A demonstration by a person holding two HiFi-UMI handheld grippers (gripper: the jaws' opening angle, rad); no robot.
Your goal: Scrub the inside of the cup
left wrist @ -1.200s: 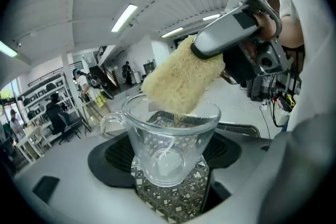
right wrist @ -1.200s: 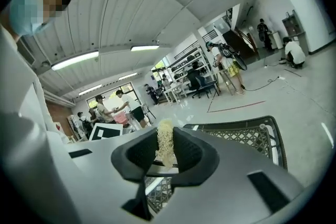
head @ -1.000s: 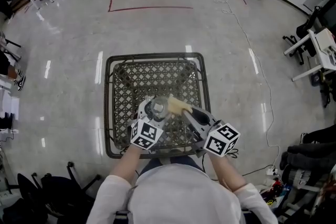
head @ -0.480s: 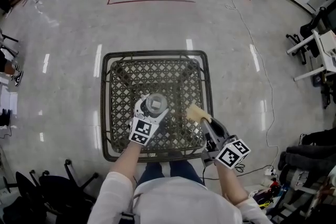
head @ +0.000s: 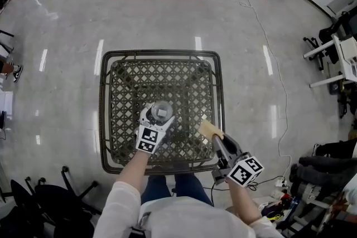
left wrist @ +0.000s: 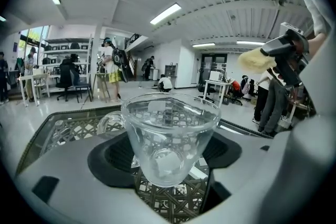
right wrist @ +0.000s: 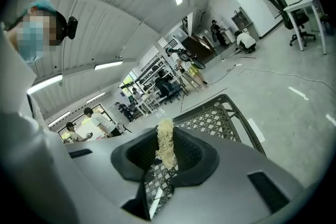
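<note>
A clear glass cup [left wrist: 169, 136] with a handle on its left stands upright between the jaws of my left gripper [head: 159, 117], which is shut on it over the front middle of the woven table [head: 122, 78]. The cup [head: 162, 110] shows from above as a pale ring. My right gripper [head: 215, 137] is shut on a yellow sponge [head: 210, 129], held over the table's right front part, well to the right of the cup. In the right gripper view the sponge [right wrist: 165, 147] stands edge-on between the jaws. In the left gripper view the sponge [left wrist: 256, 61] is up at the right.
The dark lattice table has a raised rim [head: 220, 114]. Shiny floor lies all round it, with a cable [head: 279, 114] on the right, desks and chairs [head: 340, 56] far right, and dark chair legs [head: 50, 192] at the lower left. People stand far off.
My right gripper has drawn the sponge away from the cup's mouth, out to the right and toward me. The left gripper with the cup has barely moved.
</note>
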